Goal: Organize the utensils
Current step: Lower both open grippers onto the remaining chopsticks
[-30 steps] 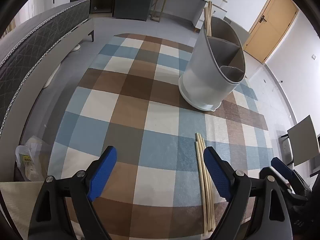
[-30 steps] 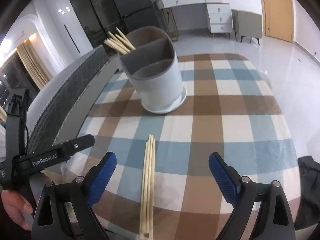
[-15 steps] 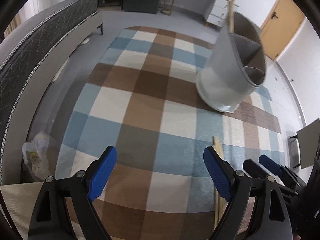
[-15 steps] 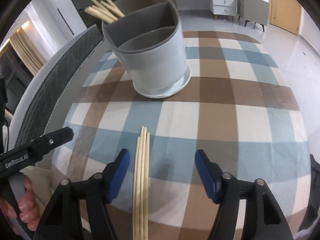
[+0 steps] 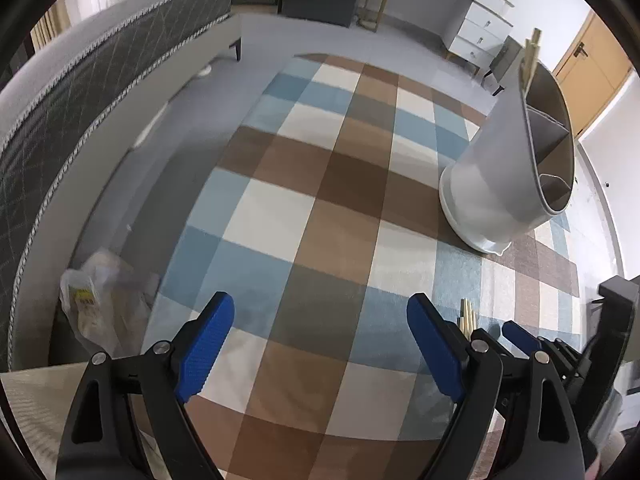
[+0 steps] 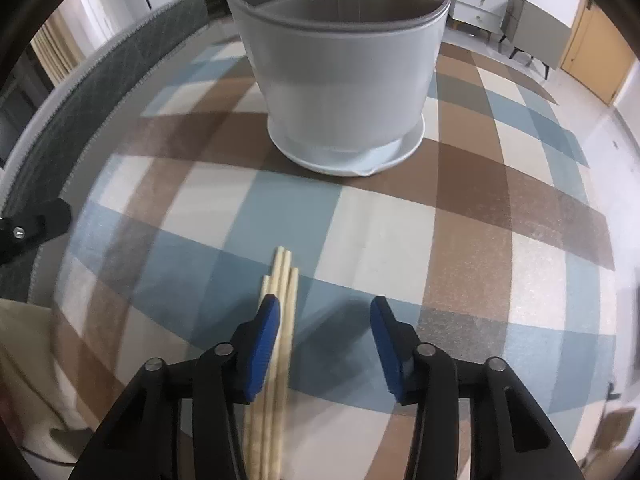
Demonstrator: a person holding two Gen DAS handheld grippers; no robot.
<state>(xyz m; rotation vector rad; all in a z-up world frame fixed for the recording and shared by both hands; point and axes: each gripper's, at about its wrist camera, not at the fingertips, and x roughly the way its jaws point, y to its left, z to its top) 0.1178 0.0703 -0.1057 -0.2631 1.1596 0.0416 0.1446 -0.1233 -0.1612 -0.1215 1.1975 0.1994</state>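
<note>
Several pale wooden chopsticks (image 6: 282,280) lie side by side on the plaid tablecloth (image 6: 400,232). My right gripper (image 6: 326,340) is low over their near part, and its jaws are closing. The sticks sit just inside the left blue pad (image 6: 264,340), and the right pad stands well apart from them. Beyond stands the grey divided utensil holder (image 6: 344,80). In the left wrist view the holder (image 5: 504,184) is at the right, with chopsticks (image 5: 532,52) sticking out of its far compartment. My left gripper (image 5: 322,340) hangs open over bare cloth, with nothing between its fingers.
A grey quilted sofa (image 5: 80,100) runs along the table's left side, with a plastic bag (image 5: 96,304) on the floor beside it. The right gripper's blue fingertip (image 5: 516,332) shows beside the table chopsticks (image 5: 468,320). White drawers (image 5: 480,28) and an orange door (image 5: 592,64) stand far behind.
My right gripper has sunk toward the chopsticks and its jaws have narrowed around them; the holder looms larger. My left gripper has drifted left, so holder and chopsticks slid toward its view's right edge.
</note>
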